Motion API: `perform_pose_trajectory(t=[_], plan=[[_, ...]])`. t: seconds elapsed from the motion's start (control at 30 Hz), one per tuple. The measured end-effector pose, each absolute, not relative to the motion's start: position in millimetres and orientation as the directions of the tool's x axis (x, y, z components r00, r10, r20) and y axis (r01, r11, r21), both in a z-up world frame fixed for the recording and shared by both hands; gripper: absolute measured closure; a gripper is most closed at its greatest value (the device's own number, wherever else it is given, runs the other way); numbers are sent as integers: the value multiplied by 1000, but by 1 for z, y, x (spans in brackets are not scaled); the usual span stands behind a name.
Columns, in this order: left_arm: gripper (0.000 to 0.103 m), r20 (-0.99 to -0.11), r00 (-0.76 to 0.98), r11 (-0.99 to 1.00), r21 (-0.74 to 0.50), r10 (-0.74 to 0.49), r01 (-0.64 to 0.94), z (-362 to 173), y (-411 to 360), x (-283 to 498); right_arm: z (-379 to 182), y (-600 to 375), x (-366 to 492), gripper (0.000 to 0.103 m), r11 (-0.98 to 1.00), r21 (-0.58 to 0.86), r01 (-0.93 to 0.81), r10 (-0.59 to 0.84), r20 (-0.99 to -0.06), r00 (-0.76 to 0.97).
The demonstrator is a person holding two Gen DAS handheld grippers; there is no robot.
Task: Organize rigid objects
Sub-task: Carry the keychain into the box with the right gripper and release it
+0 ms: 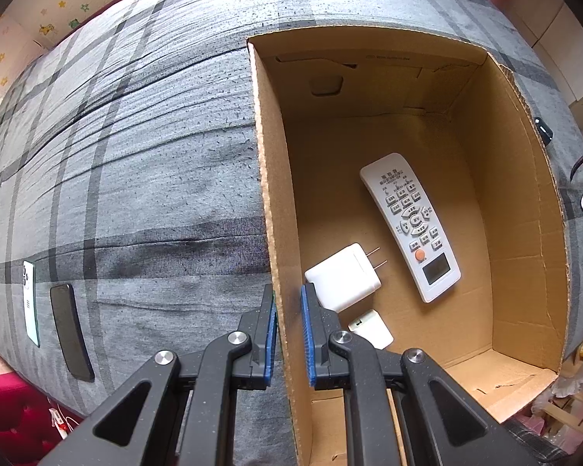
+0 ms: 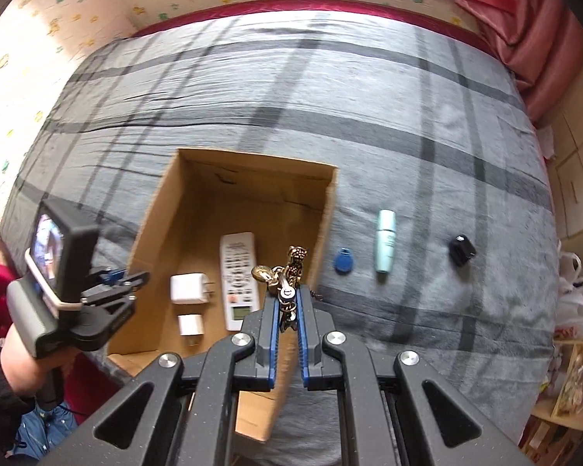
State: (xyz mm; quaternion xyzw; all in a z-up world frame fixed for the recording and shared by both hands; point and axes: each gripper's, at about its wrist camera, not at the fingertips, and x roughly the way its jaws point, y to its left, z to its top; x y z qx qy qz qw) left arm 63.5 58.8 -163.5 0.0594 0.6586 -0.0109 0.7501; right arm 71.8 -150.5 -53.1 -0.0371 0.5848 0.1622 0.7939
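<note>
The right gripper [image 2: 287, 303] is pinched on a brass keychain [image 2: 287, 272], whose ornate charms stick up past the blue pads [image 2: 273, 334] just over the right wall of the cardboard box [image 2: 326, 209]; the left gripper [image 1: 289, 306] straddles the box's left wall with its jaws narrowly parted, one pad outside and one inside (whether they actually press the cardboard I cannot tell).

Inside the box a white remote control [image 1: 410, 227] lies face up near the middle; a large white charger [image 1: 344, 277] with two metal prongs sits just beside it on the left; a smaller white adapter [image 1: 371, 328] lies nearer the camera, close to the large one.

The box rests on a grey plaid bedspread [image 2: 369, 116]; to its right, well apart from one another, lie a blue key fob [image 2: 344, 259], a pale green tube [image 2: 385, 240] and a small black plug [image 2: 461, 250]; to its left, side by side, lie a white phone [image 1: 30, 303] and a black phone [image 1: 70, 336].
</note>
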Motion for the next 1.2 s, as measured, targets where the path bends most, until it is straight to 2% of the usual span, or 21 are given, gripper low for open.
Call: perform_pose_trajectory(t=[0.4, 0.67, 1.2], plan=[[91, -990, 132, 994, 63, 51, 89, -165, 61, 64, -79, -99, 61, 96, 898, 159, -410, 253, -949, 186], [91, -991, 131, 994, 54, 42, 90, -165, 63, 64, -117, -76, 59, 96, 875, 153, -458, 236, -963, 128], [91, -991, 128, 994, 43, 30, 101, -166, 65, 64, -188, -56, 61, 96, 870, 175, -461, 213, -977, 31]])
